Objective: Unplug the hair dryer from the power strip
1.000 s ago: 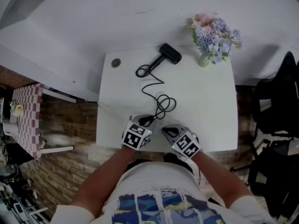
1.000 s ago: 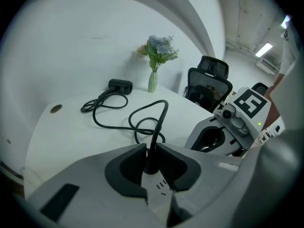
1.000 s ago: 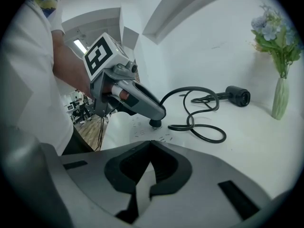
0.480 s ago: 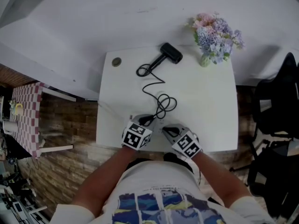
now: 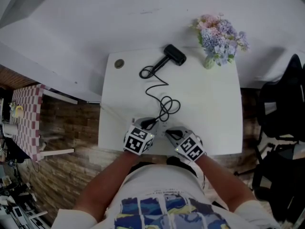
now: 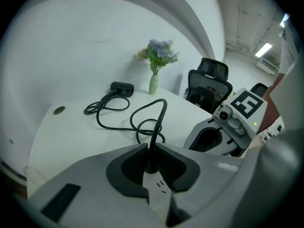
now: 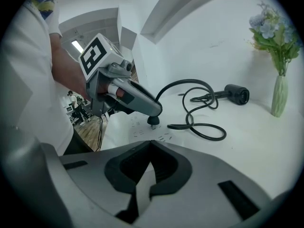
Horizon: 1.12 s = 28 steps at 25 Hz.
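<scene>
A black hair dryer (image 5: 174, 54) lies at the far side of the white table (image 5: 214, 109). Its black cord (image 5: 164, 104) coils toward me and ends in a black plug (image 6: 151, 165). The plug stands in the white power strip (image 6: 159, 188) at the near edge. My left gripper (image 6: 151, 148) points down at the plug. Its jaws are closing and the pads press on the plug's neck from both sides. My right gripper (image 7: 151, 144) sits just to the right and is shut on the end of the power strip (image 7: 142, 129). In the head view, both grippers' marker cubes hide most of the strip.
A vase of flowers (image 5: 217, 37) stands at the table's far right corner. A round cap (image 5: 118, 64) sits at the far left corner. A black office chair (image 5: 281, 113) stands right of the table, and a checked-cloth table (image 5: 26, 118) is at the left. My body is against the near edge.
</scene>
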Available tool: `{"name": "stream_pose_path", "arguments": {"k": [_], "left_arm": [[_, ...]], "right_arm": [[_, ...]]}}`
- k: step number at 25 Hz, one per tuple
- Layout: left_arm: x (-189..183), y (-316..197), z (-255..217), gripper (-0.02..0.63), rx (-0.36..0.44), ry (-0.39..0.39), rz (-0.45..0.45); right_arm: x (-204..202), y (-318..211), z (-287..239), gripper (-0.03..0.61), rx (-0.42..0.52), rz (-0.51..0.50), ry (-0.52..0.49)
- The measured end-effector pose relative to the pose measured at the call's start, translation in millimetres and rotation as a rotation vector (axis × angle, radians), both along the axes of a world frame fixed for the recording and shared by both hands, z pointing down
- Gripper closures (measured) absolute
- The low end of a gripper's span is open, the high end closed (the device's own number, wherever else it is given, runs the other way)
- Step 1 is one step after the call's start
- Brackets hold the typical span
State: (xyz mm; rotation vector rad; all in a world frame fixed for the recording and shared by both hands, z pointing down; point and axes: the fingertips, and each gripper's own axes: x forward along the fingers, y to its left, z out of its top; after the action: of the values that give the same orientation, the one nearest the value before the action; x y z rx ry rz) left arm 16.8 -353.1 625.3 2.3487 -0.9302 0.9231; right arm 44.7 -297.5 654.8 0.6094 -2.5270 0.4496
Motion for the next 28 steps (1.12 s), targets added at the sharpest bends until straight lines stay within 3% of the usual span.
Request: {"name": "stream_pose_path", "arguments": {"k": [7,14,28], "left_arm": [[-3,-11,-30,0.571,0.117,0.018,0.002],[-12,-13,-45,0.571,0.099,0.084,-0.034],[-43,-6,-69,0.571,0.108,0.142,-0.131]], "right_arm": [[-2,-1,0,0.584,-0.007,0.005,0.007],[-2,-1,0,0.584,-0.027,0.022,-0.004],[-3,-2,0,0.584,-0.040,0.029,-0.007]]}}
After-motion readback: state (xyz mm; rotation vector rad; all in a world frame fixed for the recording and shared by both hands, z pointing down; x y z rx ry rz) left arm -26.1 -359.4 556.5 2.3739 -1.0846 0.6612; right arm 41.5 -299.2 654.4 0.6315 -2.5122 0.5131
